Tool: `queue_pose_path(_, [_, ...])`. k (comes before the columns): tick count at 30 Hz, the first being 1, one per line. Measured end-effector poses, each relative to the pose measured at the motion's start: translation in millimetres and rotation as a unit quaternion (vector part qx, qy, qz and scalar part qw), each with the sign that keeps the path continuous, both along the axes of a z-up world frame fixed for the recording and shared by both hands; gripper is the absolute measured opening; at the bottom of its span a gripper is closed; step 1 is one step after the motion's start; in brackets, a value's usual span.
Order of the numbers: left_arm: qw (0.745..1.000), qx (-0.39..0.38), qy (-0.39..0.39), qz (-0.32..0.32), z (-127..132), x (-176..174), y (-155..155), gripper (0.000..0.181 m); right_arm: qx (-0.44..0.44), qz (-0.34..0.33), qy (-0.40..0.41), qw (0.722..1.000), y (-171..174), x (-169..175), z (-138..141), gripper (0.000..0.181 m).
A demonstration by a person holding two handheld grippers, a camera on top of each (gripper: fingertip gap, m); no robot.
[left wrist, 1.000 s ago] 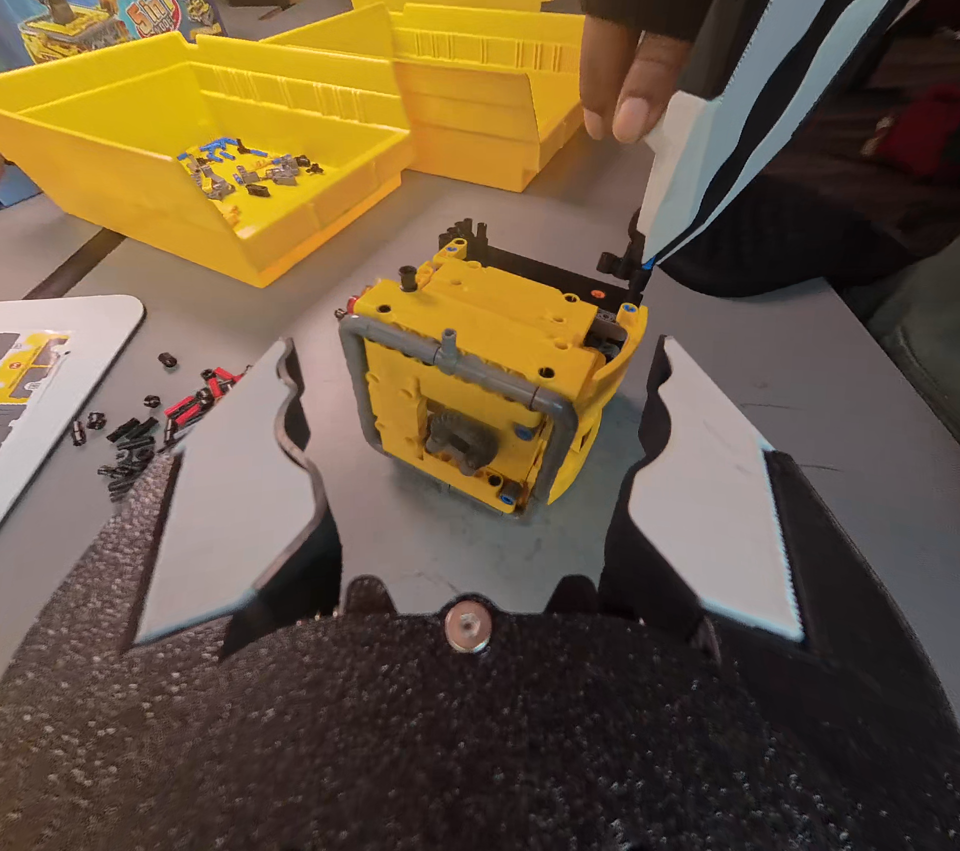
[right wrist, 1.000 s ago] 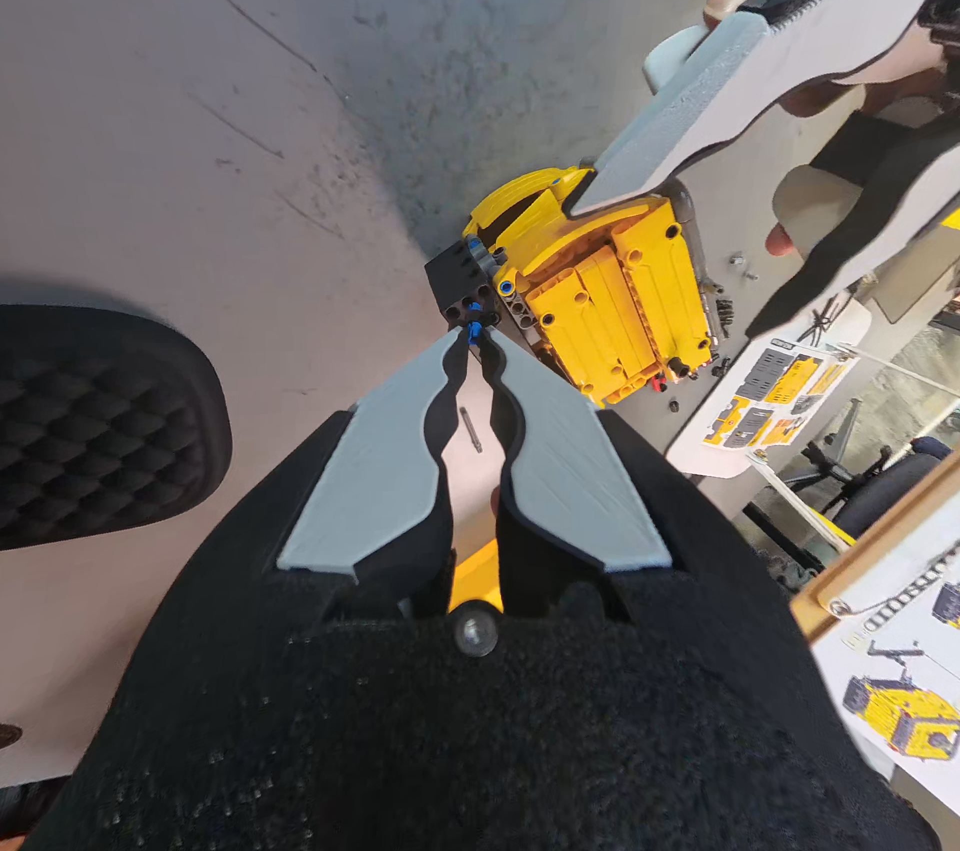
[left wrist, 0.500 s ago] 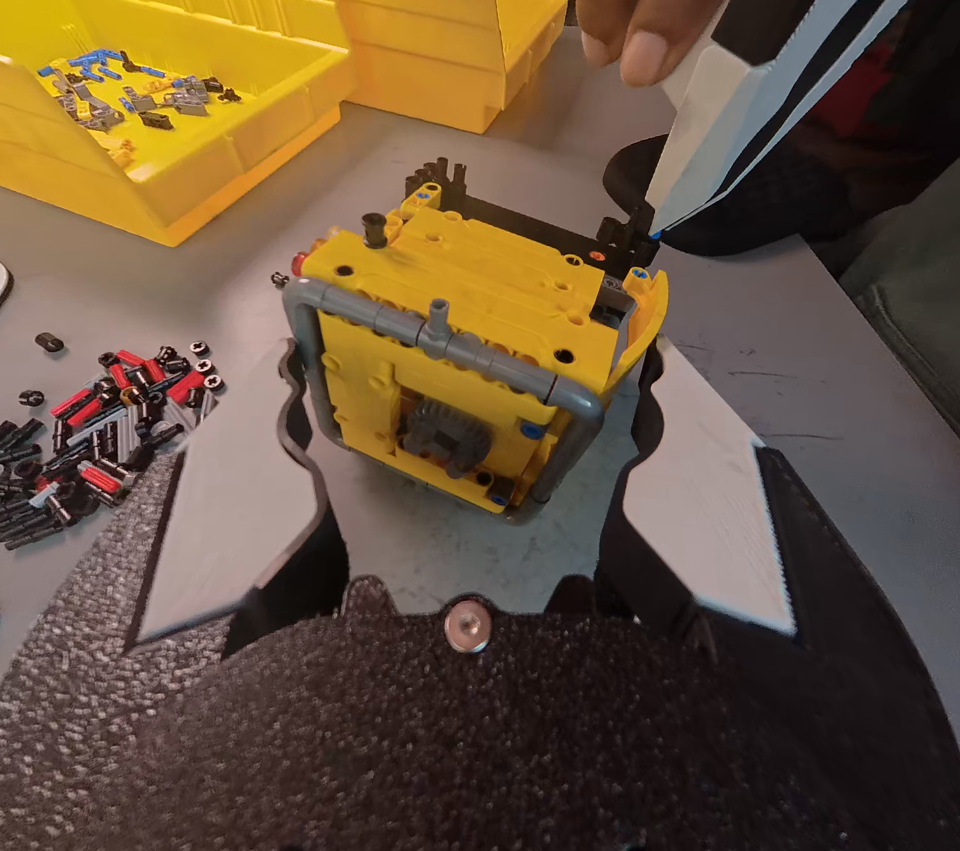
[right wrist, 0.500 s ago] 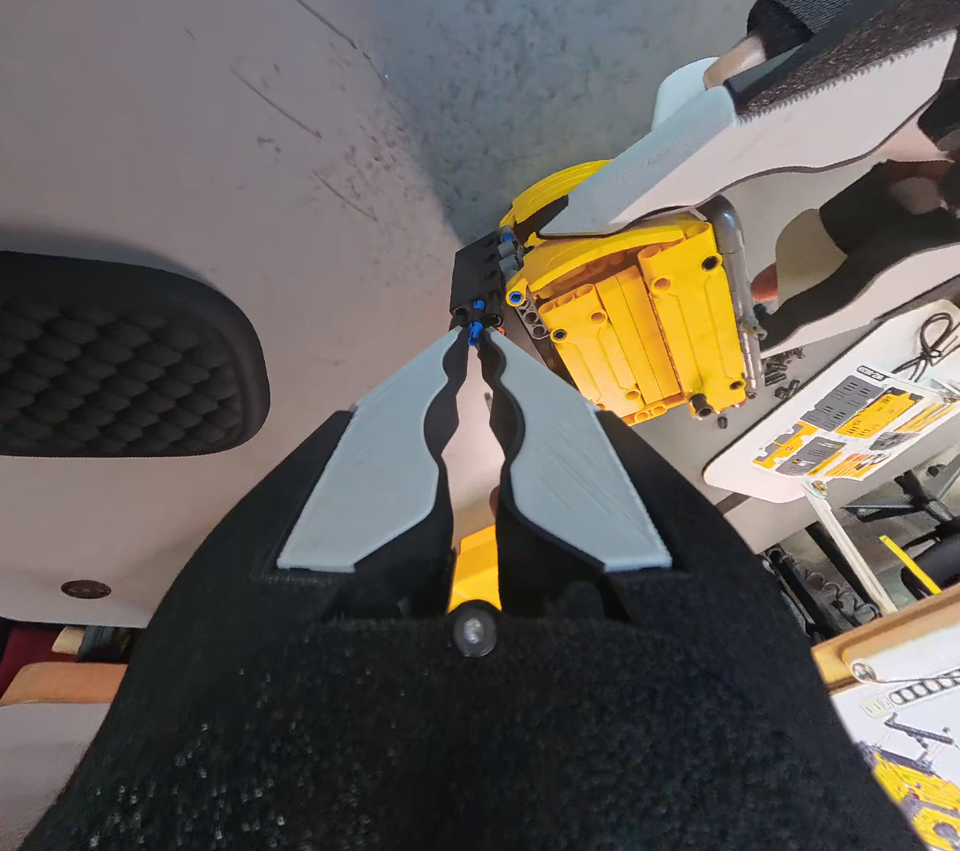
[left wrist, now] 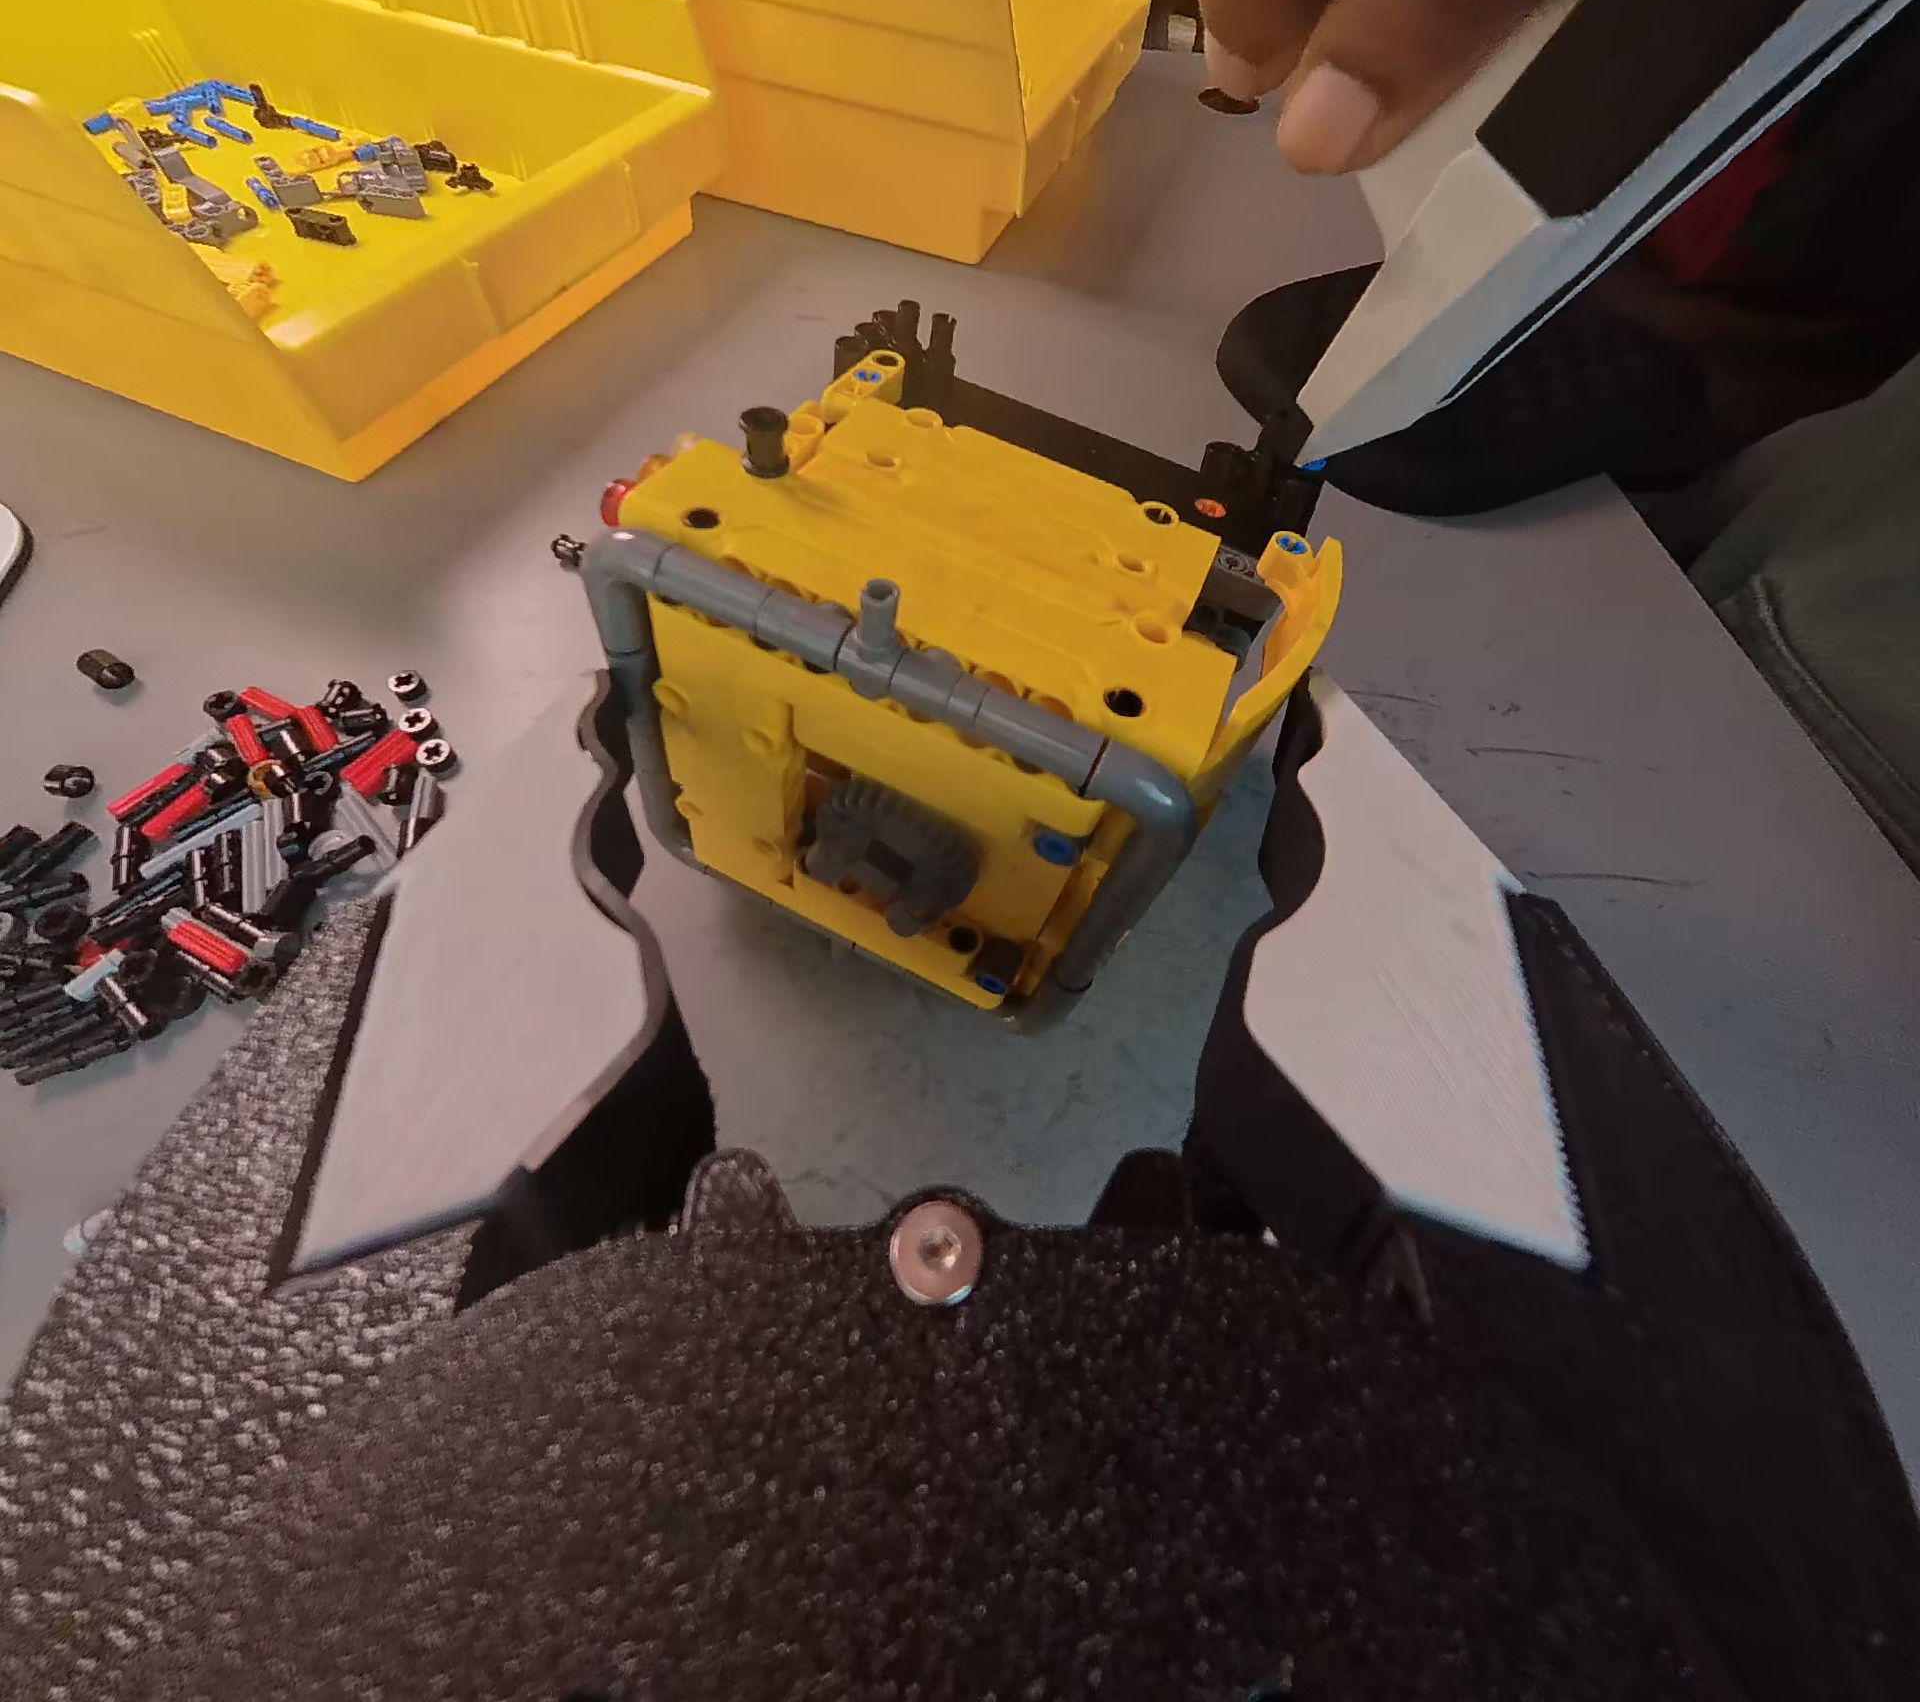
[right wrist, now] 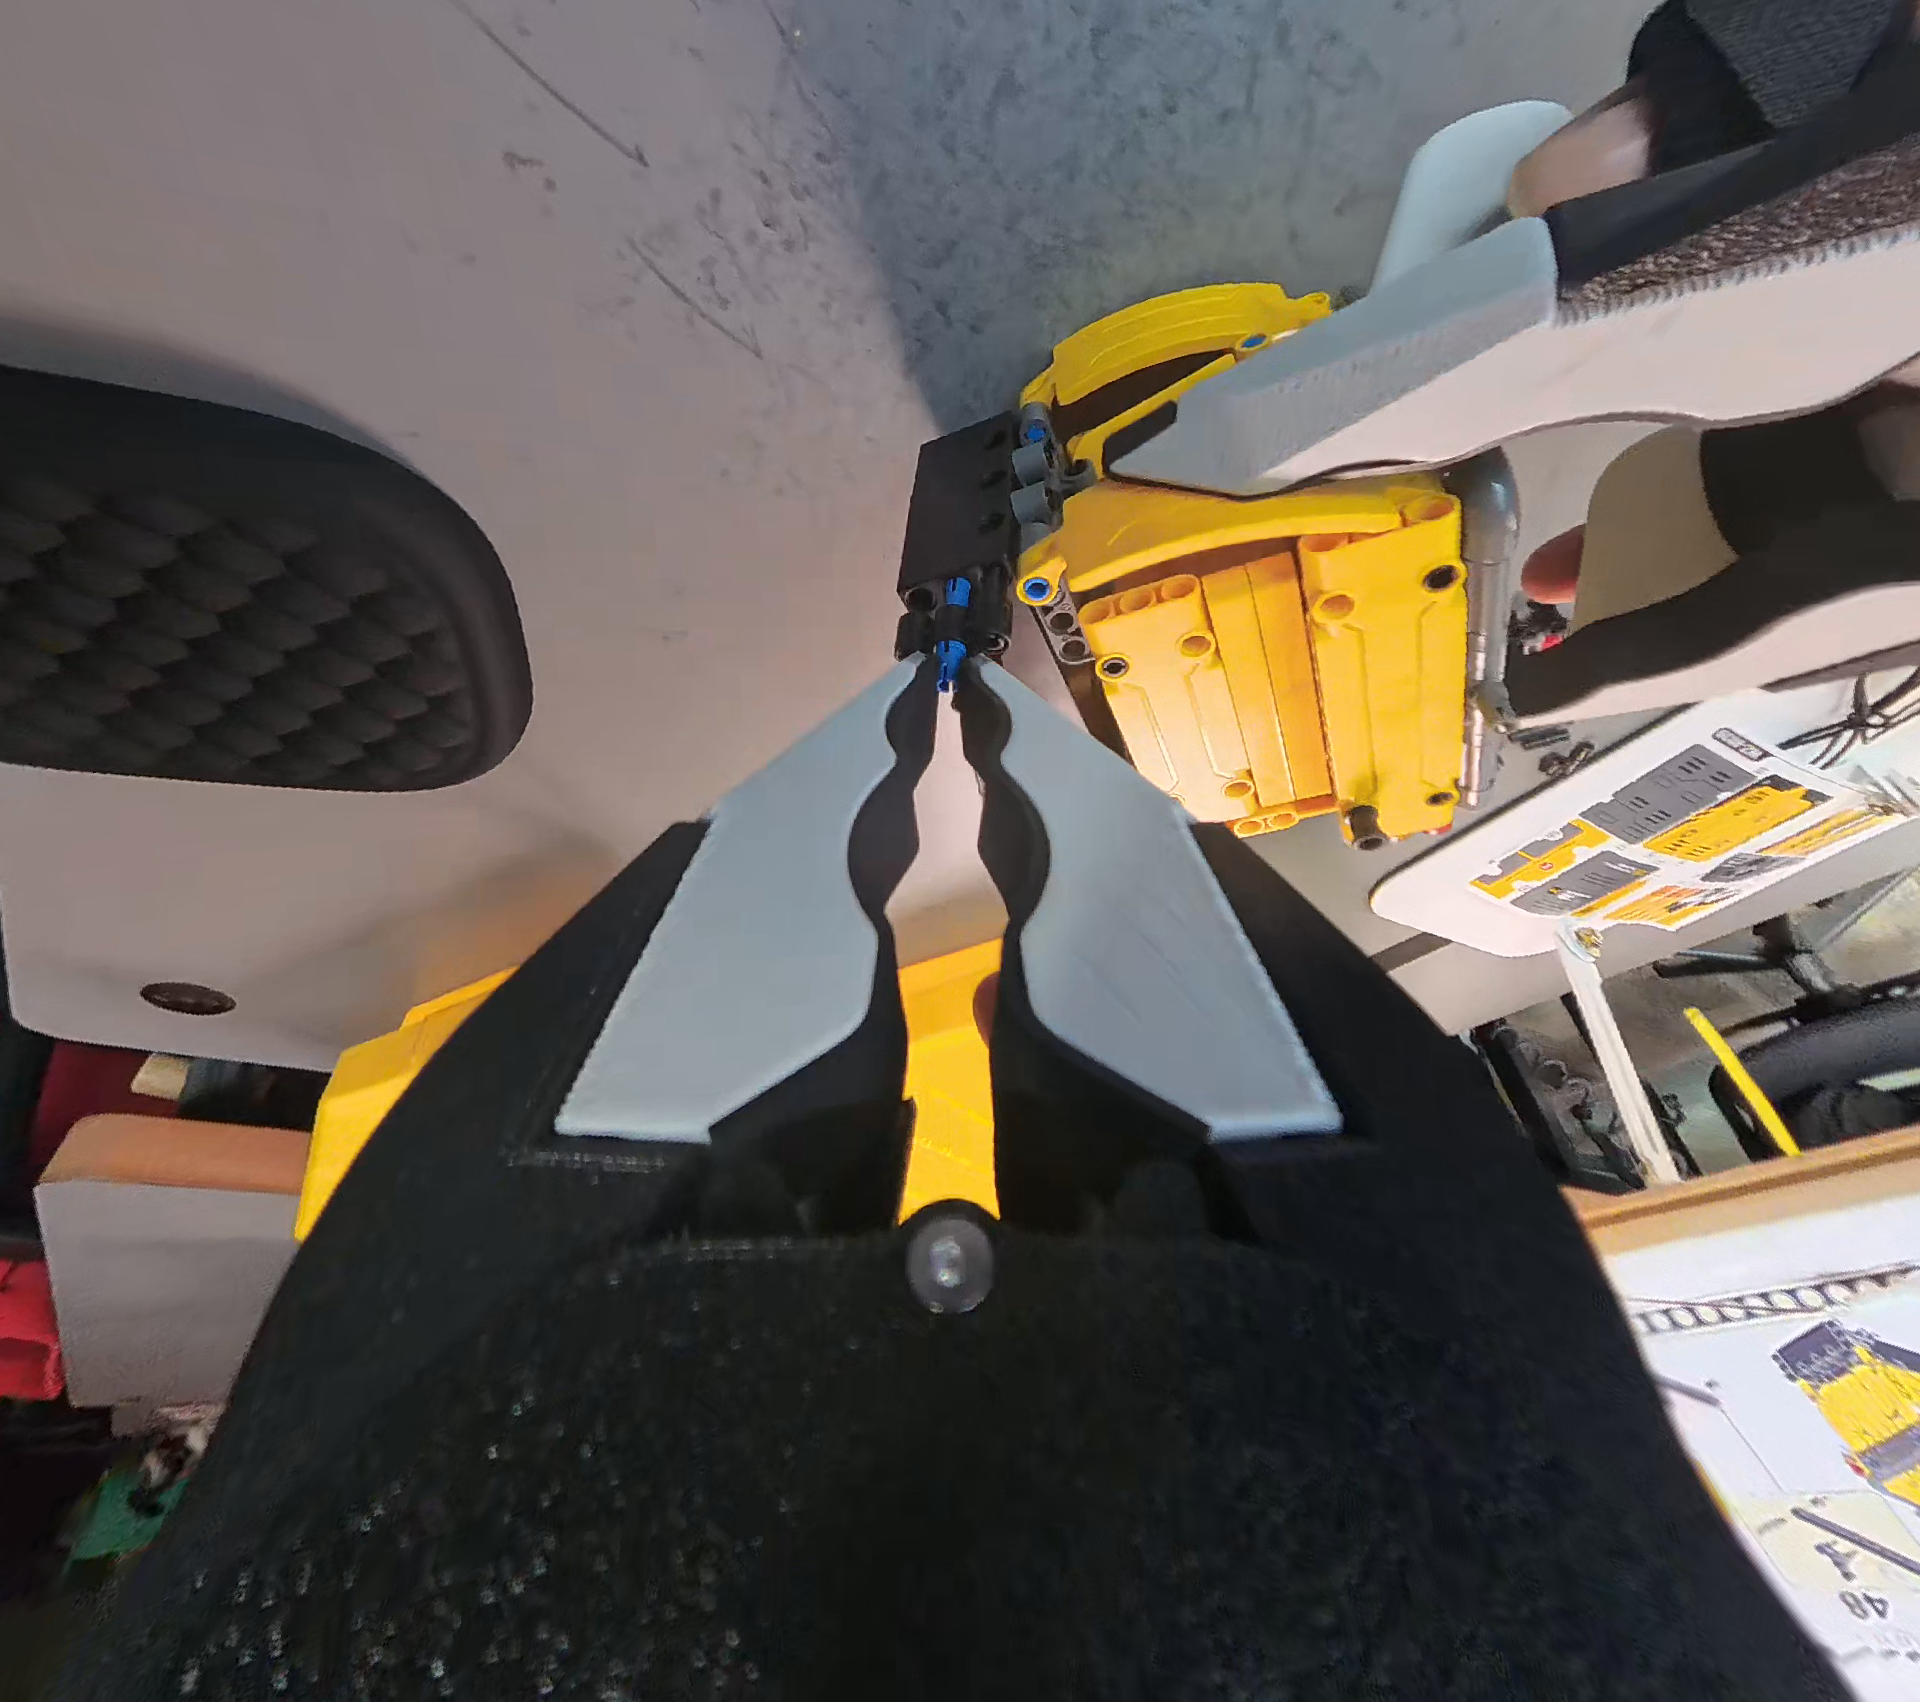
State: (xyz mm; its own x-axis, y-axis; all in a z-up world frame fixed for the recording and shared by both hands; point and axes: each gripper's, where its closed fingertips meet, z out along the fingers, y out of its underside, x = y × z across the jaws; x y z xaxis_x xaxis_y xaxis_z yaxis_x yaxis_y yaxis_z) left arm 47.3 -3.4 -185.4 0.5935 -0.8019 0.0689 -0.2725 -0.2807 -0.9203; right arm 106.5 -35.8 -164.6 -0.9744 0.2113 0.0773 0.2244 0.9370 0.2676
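A yellow brick-built model (left wrist: 935, 613) with a grey pipe frame and a grey gear stands on the grey table (left wrist: 1558, 769). My left gripper (left wrist: 951, 696) is open, with one finger on each side of the model, close to or touching it. It also shows in the right wrist view, one finger (right wrist: 1455, 374) lying along the model (right wrist: 1278, 634). My right gripper (right wrist: 948, 670) is shut on a small blue pin (right wrist: 945, 653), with its tip at the model's black rear frame (right wrist: 956, 509). Its tip (left wrist: 1311, 447) shows in the left wrist view at that frame's right corner.
Yellow bins (left wrist: 582, 281) stand at the back left, one holding small blue and grey parts. A pile of black, red and grey pins (left wrist: 208, 873) lies left of the model. An instruction sheet (right wrist: 1662, 831) lies beyond it. A black chair seat (right wrist: 208, 592) sits past the table edge.
My left gripper has moved forward, so its open fingers now flank the model. My right gripper has stayed shut on the blue pin at the black frame's corner.
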Motion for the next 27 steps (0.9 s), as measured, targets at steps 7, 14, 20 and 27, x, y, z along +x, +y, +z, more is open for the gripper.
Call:
queue_pose_path(7, [1.000, -0.001, -0.001, 0.001, 0, 0, 0, 0.122, 0.037, 0.050, -0.011, 0.998, 3, -1, -2, 0.003])
queue_pose_path(14, [1.000, -0.002, -0.002, 0.004, 0, -1, 0, 0.121, 0.047, 0.070, -0.010, 0.996, -1, -1, -2, 0.002])
queue_pose_path(20, [1.000, -0.003, -0.003, 0.008, 0, -1, 0, 0.121, 0.048, 0.076, 0.002, 0.996, -8, 1, -1, 0.002])
queue_pose_path(27, [1.000, 0.000, -0.002, 0.012, 0, 0, 0, 0.121, 0.069, 0.074, -0.010, 0.995, 1, 0, -3, 0.002])
